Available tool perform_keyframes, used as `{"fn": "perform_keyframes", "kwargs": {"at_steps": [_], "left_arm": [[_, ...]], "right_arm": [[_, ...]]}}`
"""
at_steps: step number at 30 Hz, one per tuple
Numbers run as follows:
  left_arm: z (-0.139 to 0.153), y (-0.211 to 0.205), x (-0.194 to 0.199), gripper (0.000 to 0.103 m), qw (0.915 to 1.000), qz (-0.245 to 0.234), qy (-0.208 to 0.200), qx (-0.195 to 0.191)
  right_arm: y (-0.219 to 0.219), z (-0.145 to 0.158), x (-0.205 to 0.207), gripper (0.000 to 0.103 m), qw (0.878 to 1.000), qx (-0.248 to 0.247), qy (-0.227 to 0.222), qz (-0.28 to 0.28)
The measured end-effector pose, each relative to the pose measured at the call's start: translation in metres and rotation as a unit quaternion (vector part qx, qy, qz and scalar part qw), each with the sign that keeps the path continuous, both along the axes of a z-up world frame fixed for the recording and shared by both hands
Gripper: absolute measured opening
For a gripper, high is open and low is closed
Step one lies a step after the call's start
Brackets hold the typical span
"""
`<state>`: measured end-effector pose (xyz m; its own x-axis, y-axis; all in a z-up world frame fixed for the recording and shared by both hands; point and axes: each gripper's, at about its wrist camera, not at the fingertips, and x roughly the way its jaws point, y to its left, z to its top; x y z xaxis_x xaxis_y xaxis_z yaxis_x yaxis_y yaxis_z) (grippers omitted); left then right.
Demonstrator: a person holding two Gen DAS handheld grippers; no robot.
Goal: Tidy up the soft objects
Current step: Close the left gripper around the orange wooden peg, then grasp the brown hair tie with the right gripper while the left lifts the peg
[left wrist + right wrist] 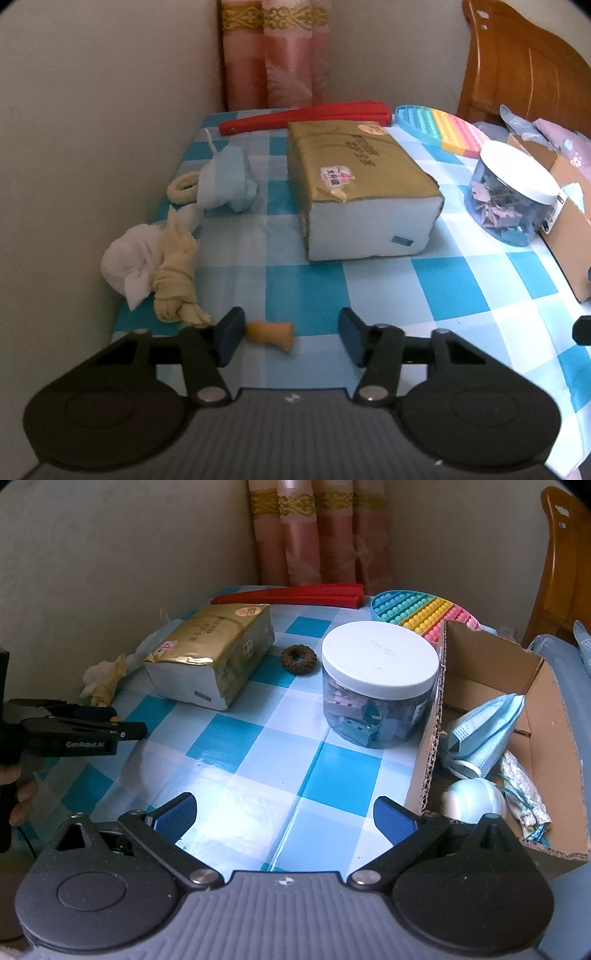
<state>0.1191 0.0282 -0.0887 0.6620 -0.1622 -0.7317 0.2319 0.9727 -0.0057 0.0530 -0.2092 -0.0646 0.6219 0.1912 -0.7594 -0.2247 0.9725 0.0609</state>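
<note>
My left gripper is open and empty, low over the checked table's near left part; it also shows from the side in the right wrist view. A tan knotted stocking lies just ahead, its end between the fingertips. Beside it lie a white cloth, a light blue sock bundle and a cream hair tie. My right gripper is open and empty beside a cardboard box holding blue face masks and a pale rolled sock. A brown scrunchie lies mid-table.
A gold tissue pack sits mid-table. A clear jar with a white lid holds clips. A red folded fan and a rainbow pop-it pad lie at the back. Walls and a pink curtain bound the table.
</note>
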Motion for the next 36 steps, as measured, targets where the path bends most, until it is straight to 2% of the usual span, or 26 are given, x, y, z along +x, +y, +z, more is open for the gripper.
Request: {"fn": "perform_keyframes", "kwargs": {"at_steps": [1, 15, 18, 20, 22, 26, 29, 36], "left_arm": [[0.0, 0.0, -0.001, 0.046, 1.0, 0.001, -0.002, 0.001], [0.001, 0.006, -0.01, 0.046, 1.0, -0.004, -0.004, -0.005], [0.0, 0.007, -0.011, 0.038, 0.9999, -0.006, -0.007, -0.006], [0.0, 0.008, -0.013, 0.034, 0.9999, -0.004, -0.009, -0.008], [0.0, 0.007, -0.014, 0.026, 0.9999, -0.001, -0.009, -0.007], [0.002, 0.003, -0.015, 0.025, 0.9999, 0.01, -0.007, -0.004], [0.001, 0.003, -0.015, 0.025, 0.9998, 0.015, -0.007, -0.008], [0.003, 0.001, -0.014, 0.025, 0.9998, 0.018, -0.002, -0.003]], "right_arm": [[0.001, 0.0, 0.0, 0.103, 1.0, 0.0, -0.001, 0.002], [0.022, 0.013, 0.009, 0.103, 0.997, -0.034, -0.009, 0.075], [0.026, 0.021, 0.016, 0.102, 0.993, -0.042, -0.019, 0.104], [0.03, 0.03, 0.022, 0.101, 0.989, -0.058, -0.034, 0.135], [0.033, 0.039, 0.029, 0.1, 0.983, -0.073, -0.053, 0.159], [0.039, 0.053, 0.058, 0.093, 0.968, -0.103, -0.067, 0.221], [0.042, 0.056, 0.087, 0.087, 0.959, -0.123, -0.056, 0.251], [0.044, 0.047, 0.156, 0.081, 0.943, -0.145, -0.015, 0.298]]}}
